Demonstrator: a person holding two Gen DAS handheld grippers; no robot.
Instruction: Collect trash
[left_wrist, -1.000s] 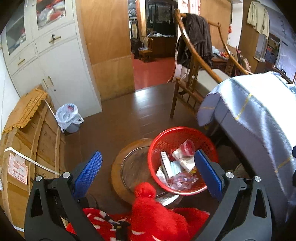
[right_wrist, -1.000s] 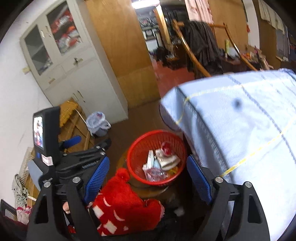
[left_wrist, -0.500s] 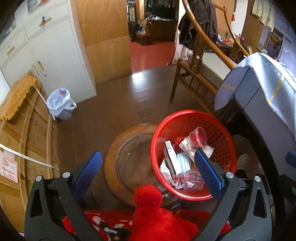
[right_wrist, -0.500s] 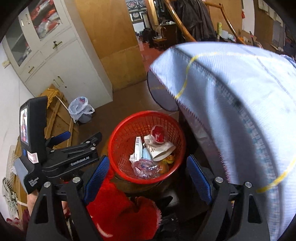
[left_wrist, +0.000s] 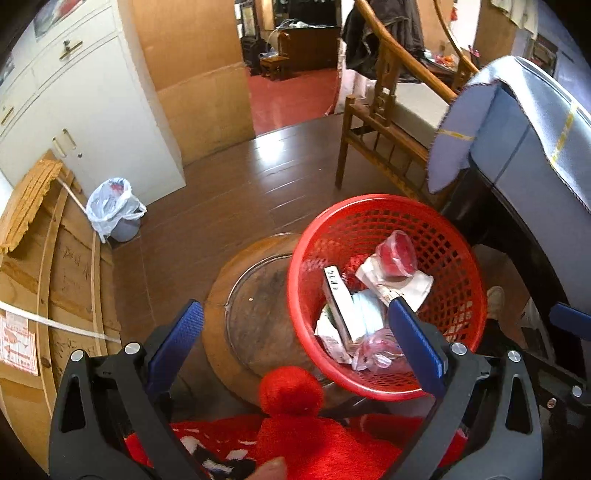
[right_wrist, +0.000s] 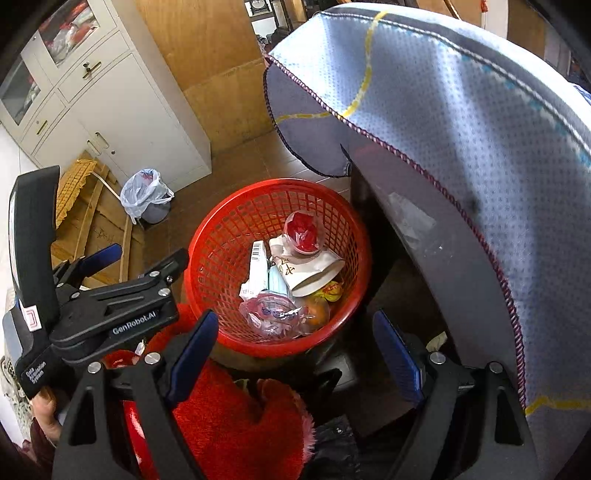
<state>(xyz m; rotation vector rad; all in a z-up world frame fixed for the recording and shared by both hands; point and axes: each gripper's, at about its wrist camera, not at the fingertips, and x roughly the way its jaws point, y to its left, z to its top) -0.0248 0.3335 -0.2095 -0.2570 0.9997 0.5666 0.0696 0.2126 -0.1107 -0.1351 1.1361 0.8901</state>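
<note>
Nearest the cameras, a red plush hat (left_wrist: 291, 435) with a pompom lay just below both grippers. The left gripper (left_wrist: 295, 339) had its blue fingers (left_wrist: 173, 341) spread wide with nothing between them, and the right gripper (right_wrist: 295, 354) likewise stood wide open and empty. Just beyond sat the red mesh basket (right_wrist: 229, 236), resting on a round wooden stool (left_wrist: 255, 306) beside the cloth-covered table (right_wrist: 480, 155). The trash lay inside it: a crumpled clear wrapper (right_wrist: 271, 314), a white paper bag (right_wrist: 310, 269), a slim carton (left_wrist: 338, 299) and a red-filled cup (right_wrist: 303, 230). Farther off, a small bin lined with a white bag (left_wrist: 112, 208) stood by the white cabinet (left_wrist: 85, 110), and a wooden chair (left_wrist: 380, 122) stood on the dark floor.
</note>
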